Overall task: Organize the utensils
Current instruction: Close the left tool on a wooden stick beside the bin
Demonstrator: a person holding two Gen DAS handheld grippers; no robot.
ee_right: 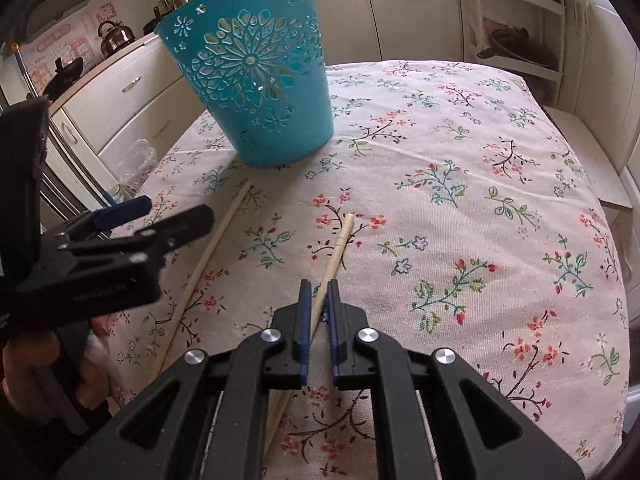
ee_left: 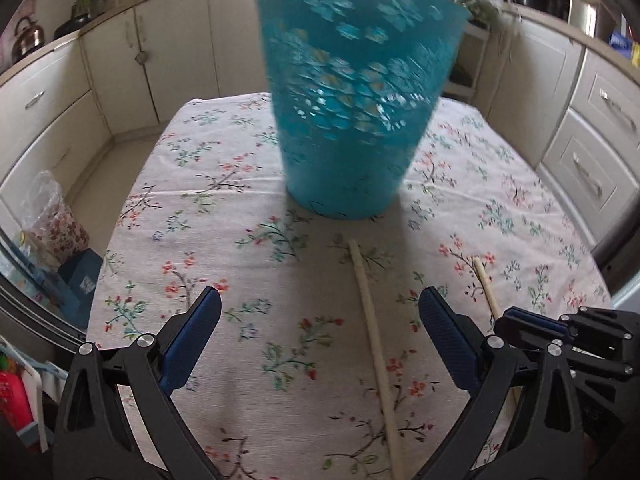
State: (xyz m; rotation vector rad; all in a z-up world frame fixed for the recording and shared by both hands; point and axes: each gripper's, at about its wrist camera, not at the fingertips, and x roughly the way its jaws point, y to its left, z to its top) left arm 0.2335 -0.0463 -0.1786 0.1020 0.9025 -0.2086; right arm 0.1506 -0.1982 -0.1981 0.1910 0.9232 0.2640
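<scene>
A teal openwork basket (ee_left: 360,92) (ee_right: 256,84) stands upright on the floral tablecloth. Two wooden chopsticks lie in front of it. The left chopstick (ee_left: 374,340) (ee_right: 204,260) lies flat between my left gripper's fingers. My left gripper (ee_left: 320,312) (ee_right: 156,216) is open and empty above the cloth. My right gripper (ee_right: 318,284) (ee_left: 528,320) is shut on the right chopstick (ee_right: 340,244) (ee_left: 486,288), near its middle, low over the cloth.
The table's floral cloth (ee_right: 460,184) drops off at the edges. Cream kitchen cabinets (ee_left: 120,64) ring the table. A kettle (ee_right: 116,36) sits on the counter. A plastic bag and boxes (ee_left: 52,220) stand by the table's left side.
</scene>
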